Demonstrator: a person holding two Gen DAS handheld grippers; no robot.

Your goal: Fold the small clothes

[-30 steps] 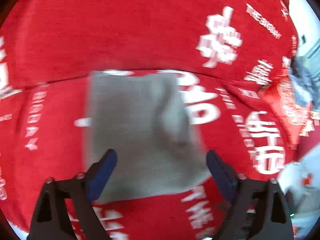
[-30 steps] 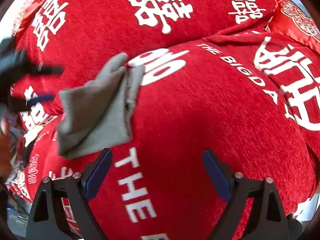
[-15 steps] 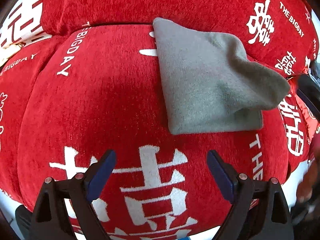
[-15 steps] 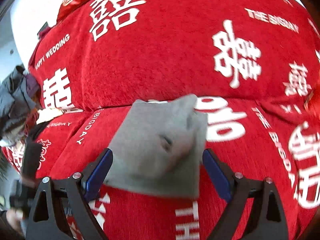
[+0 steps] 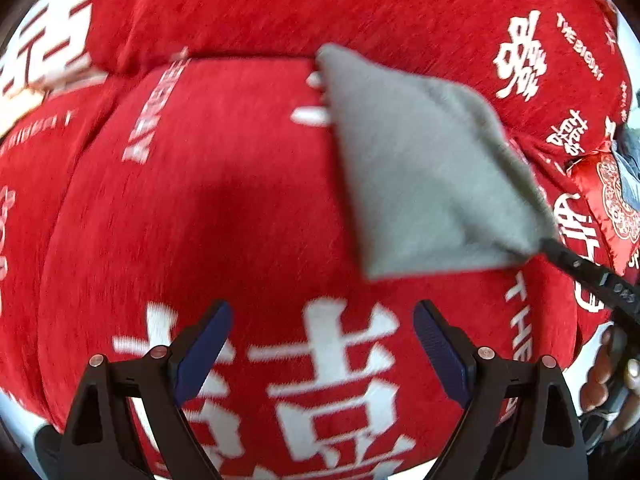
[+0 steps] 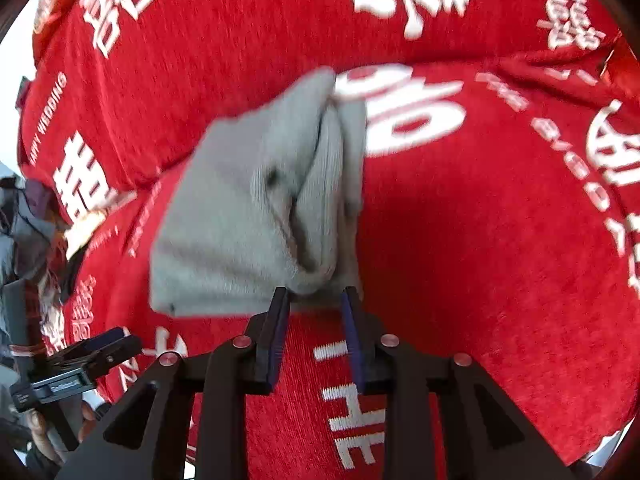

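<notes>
Right wrist view: right hand-held gripper [image 6: 314, 300] closing on grey garment [image 6: 248, 216] corner; left hand-held gripper [image 5: 322, 328] released; shallow bite risks slipping off.

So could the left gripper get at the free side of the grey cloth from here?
Probably yes: the left gripper is open over bare red cover, nothing between it and the grey cloth.

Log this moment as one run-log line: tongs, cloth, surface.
right tongs: closing on near corner of grey cloth | left tongs: open, empty, beside cloth | cloth: lying on red cushion, corner bunched
</notes>
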